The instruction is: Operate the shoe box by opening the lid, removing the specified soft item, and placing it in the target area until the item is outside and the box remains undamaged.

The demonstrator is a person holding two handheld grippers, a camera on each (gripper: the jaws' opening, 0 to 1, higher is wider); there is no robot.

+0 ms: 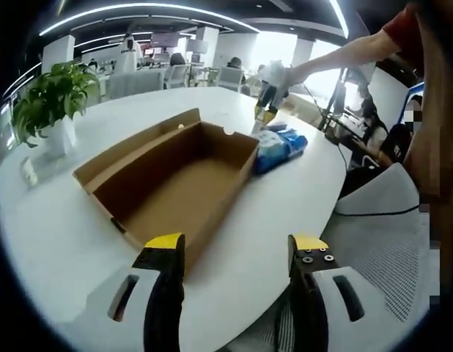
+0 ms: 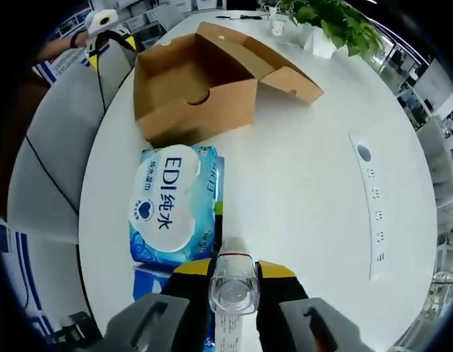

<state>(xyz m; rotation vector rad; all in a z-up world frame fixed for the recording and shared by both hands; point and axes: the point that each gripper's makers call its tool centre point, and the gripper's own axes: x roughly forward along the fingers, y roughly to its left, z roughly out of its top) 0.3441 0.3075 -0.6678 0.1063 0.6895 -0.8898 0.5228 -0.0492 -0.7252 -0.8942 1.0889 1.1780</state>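
The cardboard shoe box [image 1: 175,183] lies open on the round white table [image 1: 58,242], its lid folded back flat along the far side. The interior visible in the left gripper view holds nothing.

The soft item, a blue-and-white pack of wet wipes [image 2: 171,205], lies flat on the table outside the box, just beside one short end wall. In the left gripper view the pack [image 1: 279,149] shows at the box's far right corner.

Left gripper [image 1: 236,253]: jaws spread apart, grasping nothing, positioned near the closest corner of the box.

Right gripper [image 2: 234,273]: jaws clenched on a clear plastic bottle [image 2: 234,282], directly at the near edge of the pack. In the left gripper view this gripper [image 1: 264,114] hangs above the pack.

A potted plant [image 1: 50,95] stands on the table beyond the box. A white power strip [image 2: 369,213] lies well apart from the box.
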